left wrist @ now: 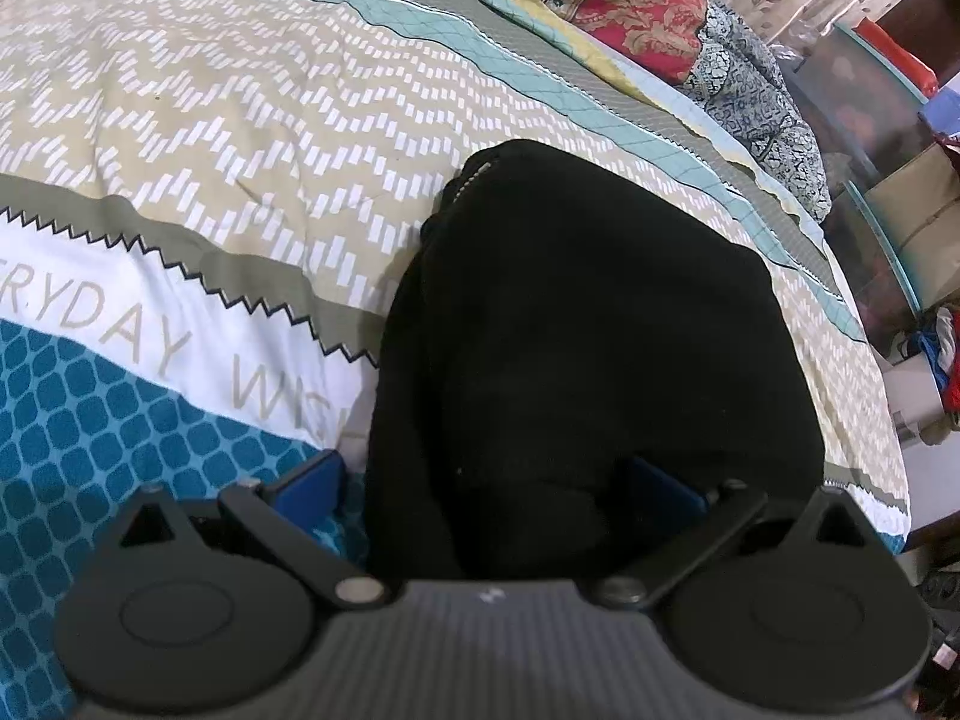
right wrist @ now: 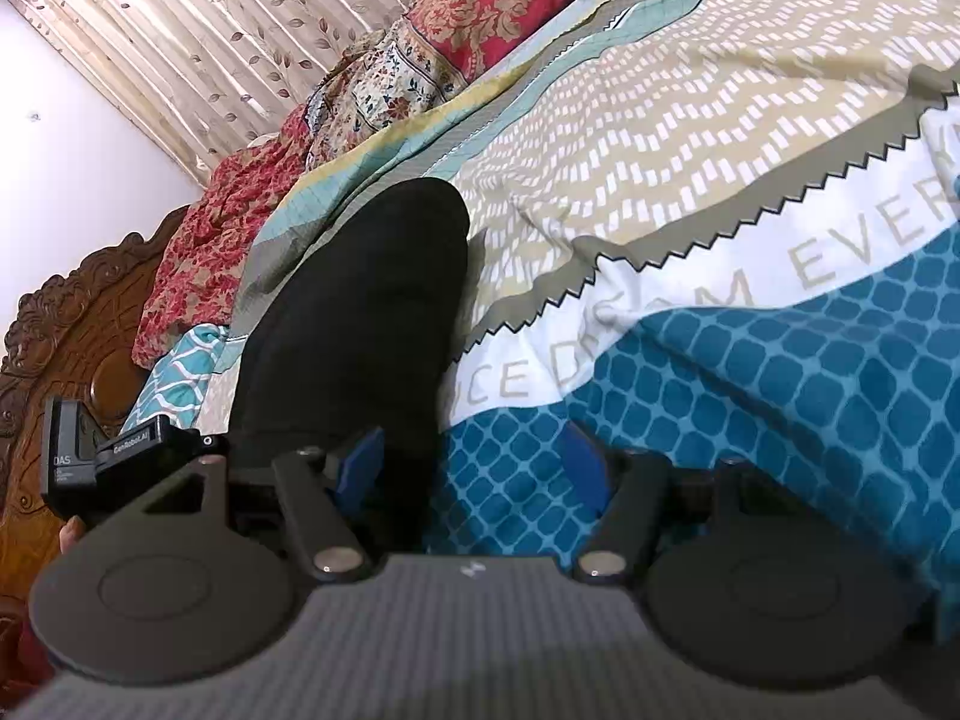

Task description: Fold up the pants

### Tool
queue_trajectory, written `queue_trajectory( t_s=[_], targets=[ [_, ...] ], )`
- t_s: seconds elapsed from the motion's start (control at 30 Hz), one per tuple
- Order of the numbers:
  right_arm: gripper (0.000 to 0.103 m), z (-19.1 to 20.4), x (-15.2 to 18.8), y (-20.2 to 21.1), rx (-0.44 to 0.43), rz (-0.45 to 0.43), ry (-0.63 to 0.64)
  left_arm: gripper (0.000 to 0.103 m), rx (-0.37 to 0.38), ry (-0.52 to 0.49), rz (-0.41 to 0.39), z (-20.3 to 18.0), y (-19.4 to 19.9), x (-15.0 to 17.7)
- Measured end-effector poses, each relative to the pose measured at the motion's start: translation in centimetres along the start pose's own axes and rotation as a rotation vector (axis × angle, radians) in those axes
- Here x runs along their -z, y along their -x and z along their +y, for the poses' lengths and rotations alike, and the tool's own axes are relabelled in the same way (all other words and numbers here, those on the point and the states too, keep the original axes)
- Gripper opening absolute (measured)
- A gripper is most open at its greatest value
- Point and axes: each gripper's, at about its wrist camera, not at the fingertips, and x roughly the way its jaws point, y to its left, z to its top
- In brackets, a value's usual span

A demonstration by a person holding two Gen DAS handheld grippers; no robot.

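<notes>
Pants [left wrist: 588, 348], black and folded into a thick bundle, lie on the patterned bedspread [left wrist: 240, 138] in front of you. In the left wrist view the bundle runs from the near edge up toward the middle, with a short silver zipper [left wrist: 471, 177] showing at its far left corner.

Your left gripper [left wrist: 489, 483] has its jaws spread wide. The near end of the bundle sits between the two blue pads: one pad [left wrist: 312, 477] is over the teal honeycomb print to the left of the cloth, while the other is half sunk in black fabric on the right. You cannot tell whether that right pad presses on the cloth, but the left one stands clear of it.

Your right gripper [right wrist: 474, 462] is partly open. Its left blue pad [right wrist: 363, 456] lies against the near edge of the pants [right wrist: 354, 312], and its right pad sits over bare teal bedspread [right wrist: 750, 138]; nothing is pinched between them. In this view the bundle stretches away toward the far left.

Beyond the bedspread lies a red floral quilt [right wrist: 486, 12], with a leaf-print curtain [right wrist: 198, 18] behind it and a carved wooden headboard [right wrist: 66, 336] at the left.
</notes>
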Motion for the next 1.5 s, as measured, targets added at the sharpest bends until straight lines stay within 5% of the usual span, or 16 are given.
queue_trajectory(
  t_s=[0.73, 0.97, 1.1, 1.5],
  targets=[
    [0.069, 0.6, -0.3, 0.1, 0.013, 0.021, -0.003, 0.103, 0.018, -0.008, 0.017, 0.3, 0.0, -0.2],
    [0.069, 3.0, -2.2, -1.5, -0.122, 0.041, -0.058, 0.103, 0.014, -0.03, 0.042, 0.2, -0.2, -0.8],
    [0.078, 3.8, -1.5, -5.3, -0.068, 0.147, -0.046, 0.103, 0.013, -0.05, 0.019, 0.1, -0.1, -0.3],
    [0.081, 2.0, -0.3, -4.3, -0.155, 0.097, -0.081, 0.103, 0.023, -0.073, 0.017, 0.0, 0.3, 0.0]
  ],
)
